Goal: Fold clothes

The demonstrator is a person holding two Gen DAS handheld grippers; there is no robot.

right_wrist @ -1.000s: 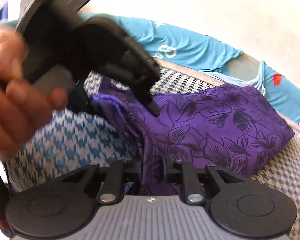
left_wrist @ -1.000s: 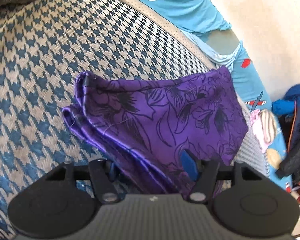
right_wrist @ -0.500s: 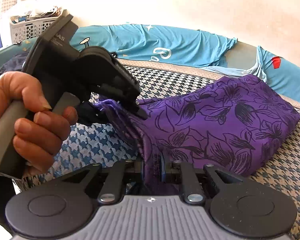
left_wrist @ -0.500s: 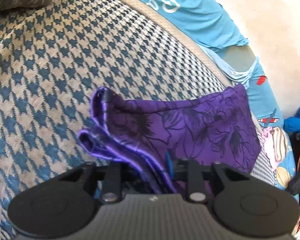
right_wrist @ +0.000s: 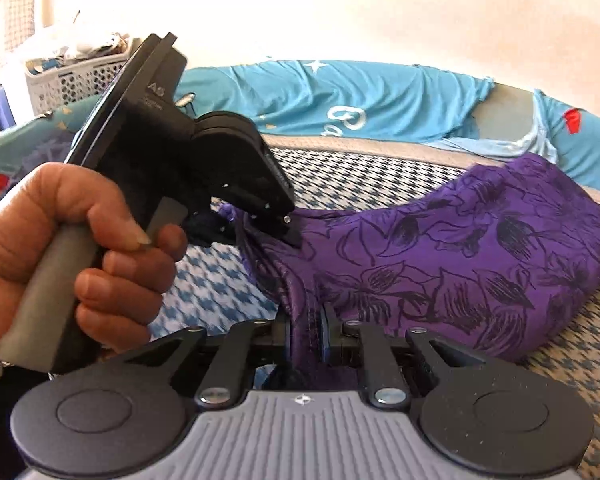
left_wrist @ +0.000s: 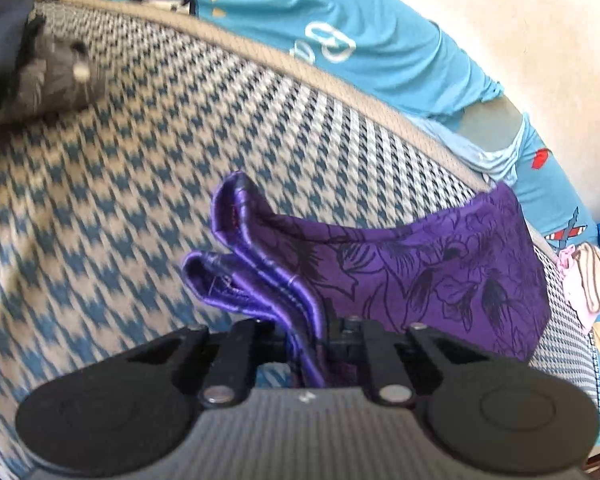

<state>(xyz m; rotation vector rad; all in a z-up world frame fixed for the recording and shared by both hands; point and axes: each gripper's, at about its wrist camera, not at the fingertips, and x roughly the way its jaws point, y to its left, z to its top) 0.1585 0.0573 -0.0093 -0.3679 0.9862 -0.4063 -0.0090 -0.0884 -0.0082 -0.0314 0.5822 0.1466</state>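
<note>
A purple cloth with black flower print point(left_wrist: 428, 280) point(right_wrist: 440, 264) lies folded on a blue-and-white houndstooth bed cover point(left_wrist: 120, 184), its near edge lifted. My left gripper point(left_wrist: 306, 328) is shut on the satin hem layers at that edge; they bulge out in loops to its left. In the right wrist view the left gripper point(right_wrist: 256, 228) is held by a hand point(right_wrist: 80, 248) and pinches the cloth's left corner. My right gripper point(right_wrist: 306, 328) is shut on a bunched fold of the same cloth, close beside the left one.
A turquoise sheet point(right_wrist: 340, 100) with prints runs along the far side against a pale wall. A white laundry basket point(right_wrist: 68, 76) stands far left. A dark grey garment point(left_wrist: 40, 76) lies at the far left of the cover. Other clothes lie at the right edge point(left_wrist: 584, 280).
My left gripper closed on the cloth's hem from open. Both grippers rose a little, lifting the near edge off the cover and pulling the cloth taut.
</note>
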